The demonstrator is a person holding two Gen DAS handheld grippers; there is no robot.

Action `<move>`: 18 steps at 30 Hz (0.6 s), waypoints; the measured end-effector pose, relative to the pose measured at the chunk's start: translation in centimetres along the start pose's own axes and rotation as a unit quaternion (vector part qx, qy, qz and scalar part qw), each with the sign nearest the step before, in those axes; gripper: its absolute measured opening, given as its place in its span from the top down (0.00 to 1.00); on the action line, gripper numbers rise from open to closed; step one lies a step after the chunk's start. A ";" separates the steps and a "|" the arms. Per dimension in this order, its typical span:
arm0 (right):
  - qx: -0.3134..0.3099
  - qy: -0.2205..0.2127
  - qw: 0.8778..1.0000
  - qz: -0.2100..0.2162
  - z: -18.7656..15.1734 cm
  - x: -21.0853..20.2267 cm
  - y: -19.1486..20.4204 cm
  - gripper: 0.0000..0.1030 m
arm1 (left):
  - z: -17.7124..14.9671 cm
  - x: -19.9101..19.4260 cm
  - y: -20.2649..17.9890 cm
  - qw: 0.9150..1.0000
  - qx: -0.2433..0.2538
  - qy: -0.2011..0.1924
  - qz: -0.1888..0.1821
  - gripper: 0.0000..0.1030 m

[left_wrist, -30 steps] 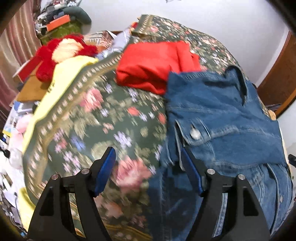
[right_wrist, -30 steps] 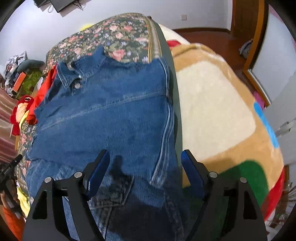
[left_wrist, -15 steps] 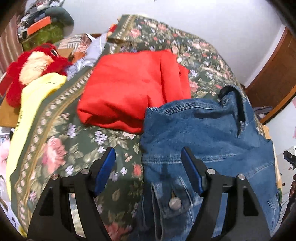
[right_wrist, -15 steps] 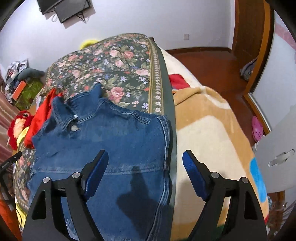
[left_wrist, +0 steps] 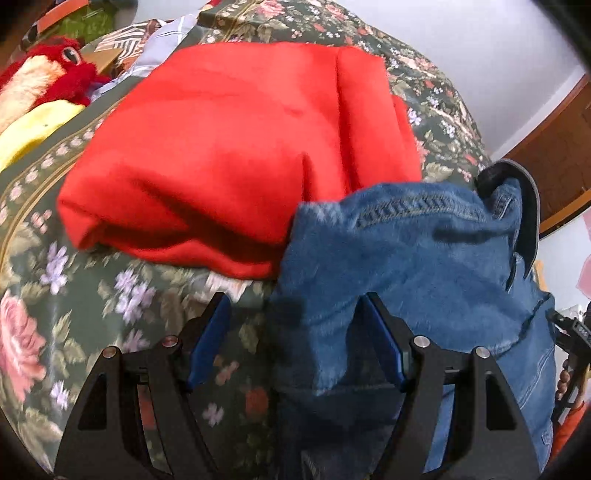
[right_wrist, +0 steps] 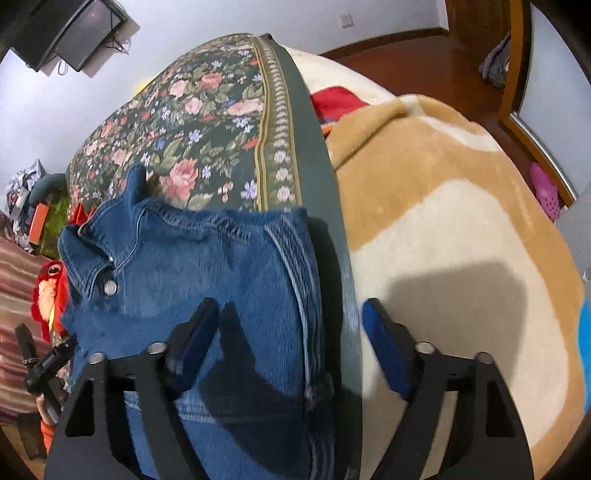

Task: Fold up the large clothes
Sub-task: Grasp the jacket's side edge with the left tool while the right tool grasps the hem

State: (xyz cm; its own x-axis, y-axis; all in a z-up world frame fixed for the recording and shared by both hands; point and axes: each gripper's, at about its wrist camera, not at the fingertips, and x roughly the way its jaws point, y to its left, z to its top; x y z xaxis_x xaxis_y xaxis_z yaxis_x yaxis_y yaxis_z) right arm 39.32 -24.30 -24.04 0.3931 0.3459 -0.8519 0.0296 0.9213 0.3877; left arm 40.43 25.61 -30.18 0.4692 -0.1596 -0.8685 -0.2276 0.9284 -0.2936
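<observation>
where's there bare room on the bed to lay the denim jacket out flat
Free: the floral bedspread beyond the denim jacket collar, up to the bed's far end, and a strip near the left gripper, below the red garment. The tan blanket on the right is bare too. Crowded: where the red garment touches the jacket, and the plush toy side.

We are in a home bedroom: a bed [right_wrist: 325, 206] under a floral bedspread [right_wrist: 192, 122], a plush blanket [right_wrist: 461, 221], a wall-mounted television [right_wrist: 70, 33].
</observation>
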 end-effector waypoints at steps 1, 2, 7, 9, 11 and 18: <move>-0.005 -0.004 1.000 -0.005 0.1 0.1 0.2 0.42 | 0.3 0.0 -0.1 1.000 0.004 -0.007 -0.001 0.30; -0.008 -0.005 1.000 -0.006 0.2 0.2 0.3 0.44 | 0.7 -0.1 -0.3 1.000 0.008 -0.015 0.005 0.30; -0.013 -0.002 1.000 -0.008 1.1 1.1 0.4 0.73 | 1.9 -0.1 -0.9 0.999 0.023 -0.034 0.014 0.62; -0.013 -0.007 1.000 -0.005 1.1 0.7 0.4 0.78 | 1.8 -0.4 -1.5 0.999 0.029 -0.036 0.021 0.76; -0.019 -0.021 1.000 -0.006 1.1 0.0 0.8 0.82 | 1.5 -1.3 -2.2 0.997 0.043 -0.046 0.035 0.86; -0.055 -0.073 0.996 -0.003 1.2 -4.0 3.1 0.87 | 1.1 -7.7 -4.8 0.993 0.068 -0.098 0.023 0.90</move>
State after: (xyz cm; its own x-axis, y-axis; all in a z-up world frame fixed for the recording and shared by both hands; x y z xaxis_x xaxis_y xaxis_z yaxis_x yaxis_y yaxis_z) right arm 38.90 -23.04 -19.03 0.5228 0.3175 -0.7912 -0.0654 0.9403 0.3341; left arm 38.83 22.73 -21.65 0.6214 -0.0603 -0.7811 -0.1409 0.9722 -0.1871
